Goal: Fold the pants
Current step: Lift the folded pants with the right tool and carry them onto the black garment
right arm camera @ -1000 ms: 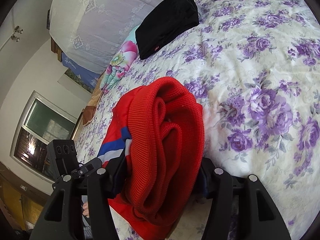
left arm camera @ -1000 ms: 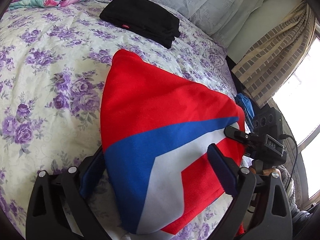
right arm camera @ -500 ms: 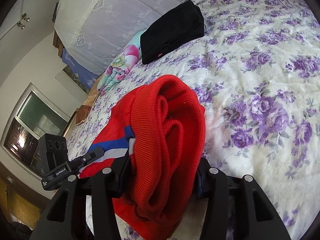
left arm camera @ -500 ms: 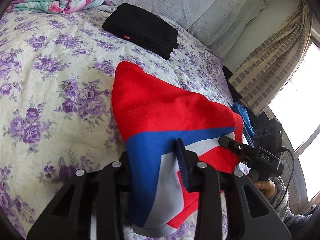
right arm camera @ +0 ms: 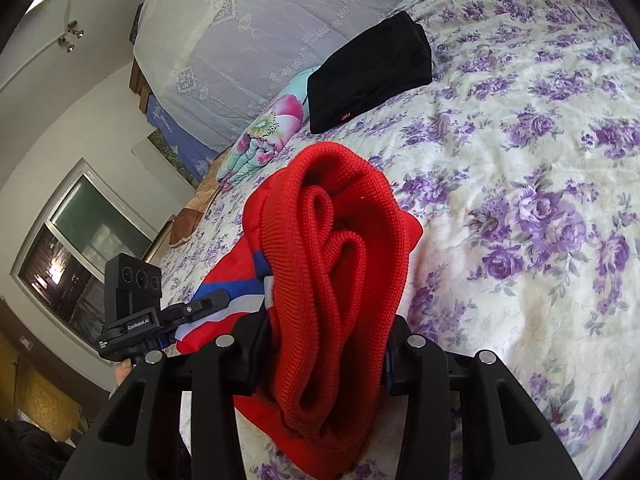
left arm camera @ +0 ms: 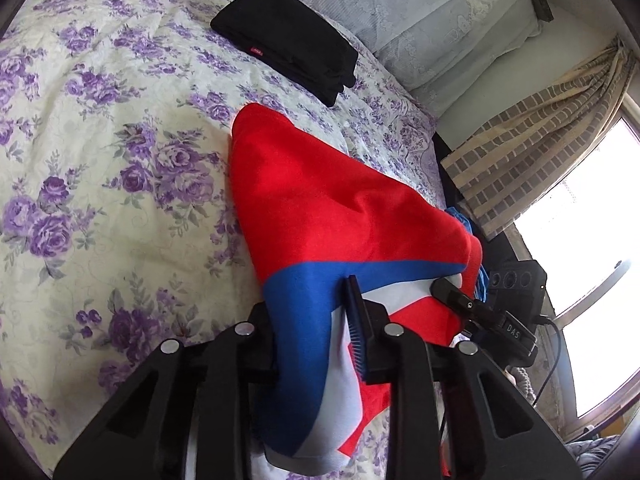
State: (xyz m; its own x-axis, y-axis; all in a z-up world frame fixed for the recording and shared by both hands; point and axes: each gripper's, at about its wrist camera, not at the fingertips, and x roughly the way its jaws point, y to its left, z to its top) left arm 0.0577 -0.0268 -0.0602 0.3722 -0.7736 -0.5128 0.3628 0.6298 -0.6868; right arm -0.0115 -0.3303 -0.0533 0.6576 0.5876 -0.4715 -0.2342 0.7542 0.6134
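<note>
Red fleece pants with blue and white stripes (left arm camera: 344, 216) are draped across the near part of a bed covered in a cream spread with purple roses (left arm camera: 100, 168). The left gripper (left arm camera: 316, 320) has just been closing, and its fingers are clamped on the striped blue and white part. The right gripper (right arm camera: 328, 340) has just been closing too, and the bunched red ribbed waistband (right arm camera: 340, 280) is pinched between its fingers. A folded black garment (left arm camera: 288, 40) lies farther off, near the pale lace pillows (left arm camera: 420, 12).

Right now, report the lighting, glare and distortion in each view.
Left wrist view: the bright window is blown out white; fisheye bends the floral purple bedspread. Right wrist view: even daylight, sharp ribbed red knit waistband, dark vignetted corners.
</note>
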